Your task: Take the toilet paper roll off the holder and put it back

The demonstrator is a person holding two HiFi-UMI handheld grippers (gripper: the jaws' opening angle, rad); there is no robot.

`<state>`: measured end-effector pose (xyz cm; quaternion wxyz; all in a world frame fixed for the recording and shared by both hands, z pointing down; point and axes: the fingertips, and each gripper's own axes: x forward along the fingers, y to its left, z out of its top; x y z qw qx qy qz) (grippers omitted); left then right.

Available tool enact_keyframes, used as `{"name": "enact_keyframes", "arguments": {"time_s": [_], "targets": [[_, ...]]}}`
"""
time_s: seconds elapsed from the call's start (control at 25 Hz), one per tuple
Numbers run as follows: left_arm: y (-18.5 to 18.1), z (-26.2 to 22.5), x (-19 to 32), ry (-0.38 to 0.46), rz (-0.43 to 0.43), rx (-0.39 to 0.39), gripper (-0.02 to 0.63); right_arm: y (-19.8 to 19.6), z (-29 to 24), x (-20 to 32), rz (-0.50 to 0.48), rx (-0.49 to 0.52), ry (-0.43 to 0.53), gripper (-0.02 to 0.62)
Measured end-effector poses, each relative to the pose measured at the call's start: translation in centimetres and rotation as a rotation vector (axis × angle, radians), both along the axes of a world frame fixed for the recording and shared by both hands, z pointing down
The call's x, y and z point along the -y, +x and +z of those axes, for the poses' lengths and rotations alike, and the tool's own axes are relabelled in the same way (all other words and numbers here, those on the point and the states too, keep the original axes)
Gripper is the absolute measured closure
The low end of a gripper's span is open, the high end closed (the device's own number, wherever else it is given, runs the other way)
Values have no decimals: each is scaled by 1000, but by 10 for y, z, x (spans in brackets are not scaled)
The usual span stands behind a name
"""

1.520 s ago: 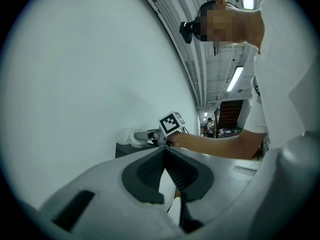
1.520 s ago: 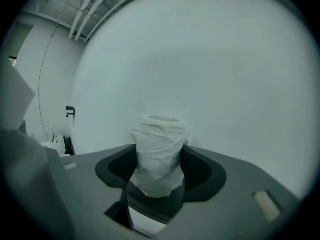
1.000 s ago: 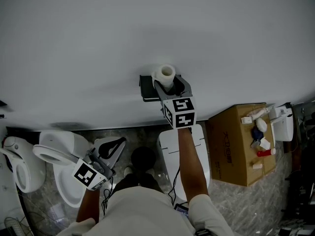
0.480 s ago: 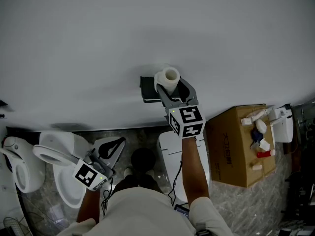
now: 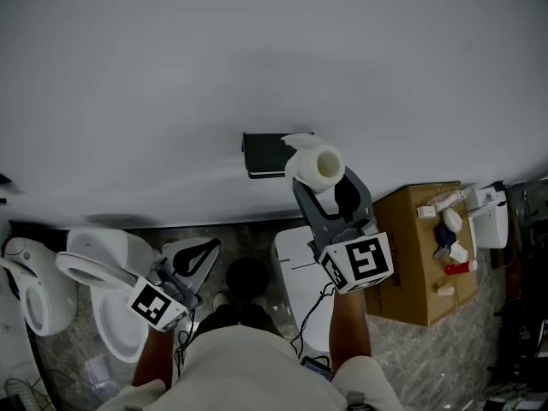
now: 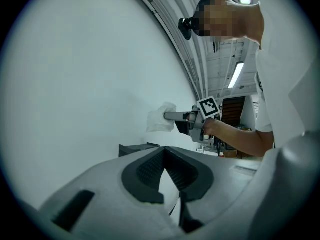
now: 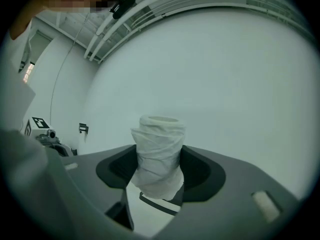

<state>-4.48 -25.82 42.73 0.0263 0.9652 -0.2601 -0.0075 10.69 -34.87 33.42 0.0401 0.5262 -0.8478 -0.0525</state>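
Note:
The white toilet paper roll (image 5: 318, 168) is off the wall and sits between the fingers of my right gripper (image 5: 322, 180), which is shut on it. In the right gripper view the roll (image 7: 159, 159) stands upright between the jaws, its wrap loose and crumpled. The dark holder (image 5: 267, 154) on the white wall is bare, just left of the roll. My left gripper (image 5: 193, 262) hangs low at the left with its jaws together and nothing in them. The left gripper view shows the roll (image 6: 160, 120) and the holder (image 6: 137, 148) beyond its own shut jaws (image 6: 165, 151).
A white toilet bowl (image 5: 94, 272) and another fixture (image 5: 30, 289) stand at the lower left. A white toilet tank lid (image 5: 295, 268) lies under my right arm. A cardboard box (image 5: 402, 268) with several small items on top stands at the right. The wall (image 5: 257, 58) fills the upper view.
My right gripper has drawn the roll off the holder, moving right and back from the wall. The holder now stands bare. The left gripper has stayed put.

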Motion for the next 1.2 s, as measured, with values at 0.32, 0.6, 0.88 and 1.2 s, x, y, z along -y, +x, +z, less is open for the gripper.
{"name": "enact_keyframes", "arguments": {"time_s": [0.32,0.6,0.88,1.2], "targets": [[4,-4,-1,5,9,-10,603,-6,-13,-60,-35,-15,24,324],[5,-4,-2,7,20,-5,603,-6,-12,-102,-34,-7,4,324],[8,-4,-2,10,31,-7,603,-2,-9,-105,-18,-5,2,324],[5,-4,-4,8,24,-6,603,-1,-1,-105,-9,0,-18,324]]}}
